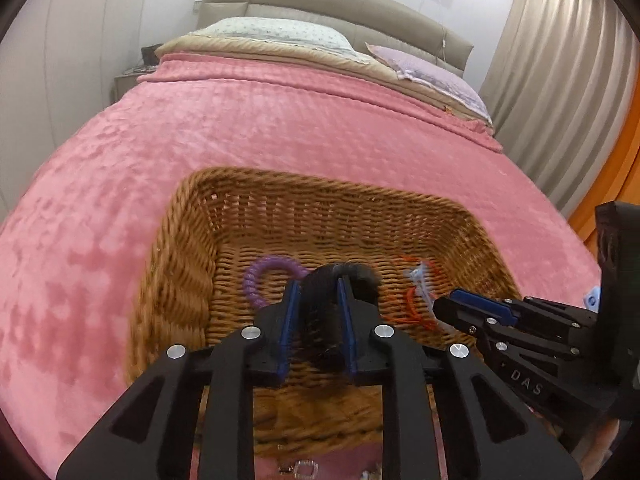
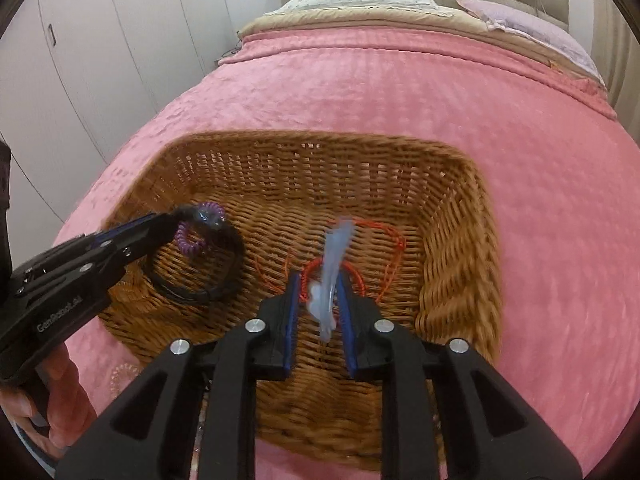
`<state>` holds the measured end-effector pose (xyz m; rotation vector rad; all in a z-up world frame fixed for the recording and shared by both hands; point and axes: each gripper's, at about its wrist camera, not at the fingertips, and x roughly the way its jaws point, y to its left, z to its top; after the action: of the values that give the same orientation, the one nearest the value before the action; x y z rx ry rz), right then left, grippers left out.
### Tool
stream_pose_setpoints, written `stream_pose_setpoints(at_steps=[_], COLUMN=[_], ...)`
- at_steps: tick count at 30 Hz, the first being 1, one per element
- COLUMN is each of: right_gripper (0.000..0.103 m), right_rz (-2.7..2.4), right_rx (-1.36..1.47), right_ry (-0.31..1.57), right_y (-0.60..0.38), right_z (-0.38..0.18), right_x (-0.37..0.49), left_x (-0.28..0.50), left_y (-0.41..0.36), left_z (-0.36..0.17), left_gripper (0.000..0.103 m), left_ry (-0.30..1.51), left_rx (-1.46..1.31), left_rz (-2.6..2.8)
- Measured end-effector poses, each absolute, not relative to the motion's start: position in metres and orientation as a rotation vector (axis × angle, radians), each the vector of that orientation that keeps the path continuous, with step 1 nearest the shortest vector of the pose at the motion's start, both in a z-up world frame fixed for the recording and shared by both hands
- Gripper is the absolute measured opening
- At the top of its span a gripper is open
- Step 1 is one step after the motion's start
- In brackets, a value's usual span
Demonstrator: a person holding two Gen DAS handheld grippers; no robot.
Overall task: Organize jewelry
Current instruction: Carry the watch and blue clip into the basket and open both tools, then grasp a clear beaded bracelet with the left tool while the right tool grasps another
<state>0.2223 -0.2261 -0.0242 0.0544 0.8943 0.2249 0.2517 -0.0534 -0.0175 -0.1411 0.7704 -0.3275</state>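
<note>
A wicker basket (image 1: pixel 320 178) (image 2: pixel 320 138) sits on the pink bed cover, and both grippers reach into it. My left gripper (image 1: pixel 318 284) (image 2: pixel 176 218) is open. A black hair band (image 1: pixel 352 274) (image 2: pixel 236 256) is between its pads, its loop resting on the basket floor over a purple coil hair tie (image 1: pixel 256 280) (image 2: pixel 192 242). My right gripper (image 2: pixel 318 280) (image 1: pixel 442 306) is open too. A pale blue translucent piece (image 2: pixel 338 240) (image 1: pixel 420 276), blurred, hangs loose between its fingers above a red cord (image 2: pixel 394 236) (image 1: pixel 412 308) on the basket floor.
The pink blanket (image 1: pixel 280 128) spreads around the basket, with pillows (image 1: pixel 276 32) and a headboard behind. White wardrobes (image 2: pixel 100 40) stand on the left, curtains (image 1: pixel 560 80) on the right. Small clear trinkets (image 1: pixel 306 469) lie in front of the basket. A hand (image 2: pixel 60 392) holds the left gripper.
</note>
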Motion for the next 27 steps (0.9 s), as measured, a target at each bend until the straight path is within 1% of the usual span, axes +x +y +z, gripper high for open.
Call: stream_pose_setpoints(at_steps=[1,2,3,10,15,19,24,27], right_gripper=[0.032,0.038,0.042,0.042,0.042,0.042,0.042,0.033], right_rz=[0.221,0.216,0.217,0.250,0.277,0.279,0.268,0.247], right_rx=[0.055,0.060,0.065,0.065,0.050,0.051,0.088,0.115], right_ry=[0.885,0.872,0.860,0.752,0.697,0.708,0.804,0.862], right_y=[-0.227,-0.229,-0.231,-0.233,-0.228,-0.222,-0.218,-0.221], right_z=[-0.021,-0.015,-0.011,0.043,0.061,0.046,-0.004,-0.032], right_x=[0.220,0.215,0.211,0.141,0.089,0.062,0.051,0.054], left_x=[0.247,0.242,0.236,0.170,0.121,0.101,0.100,0.112], left_y=[-0.052,-0.050,-0.047,-0.005,0.023,0.035,0.040,0.036], left_z=[-0.014,-0.010,-0.006,0.044,0.067,0.049,0.005,-0.025], left_gripper=[0.027,0.036,0.038,0.039,0.039,0.039,0.039,0.038], left_ry=[0.765,0.758,0.749,0.643,0.578,0.603,0.684,0.757], left_rx=[-0.137,-0.137,-0.138,-0.188,-0.236,-0.275,-0.282,-0.278], left_rz=[-0.336,-0.343,-0.346,-0.374,-0.393,-0.387,-0.367,-0.362])
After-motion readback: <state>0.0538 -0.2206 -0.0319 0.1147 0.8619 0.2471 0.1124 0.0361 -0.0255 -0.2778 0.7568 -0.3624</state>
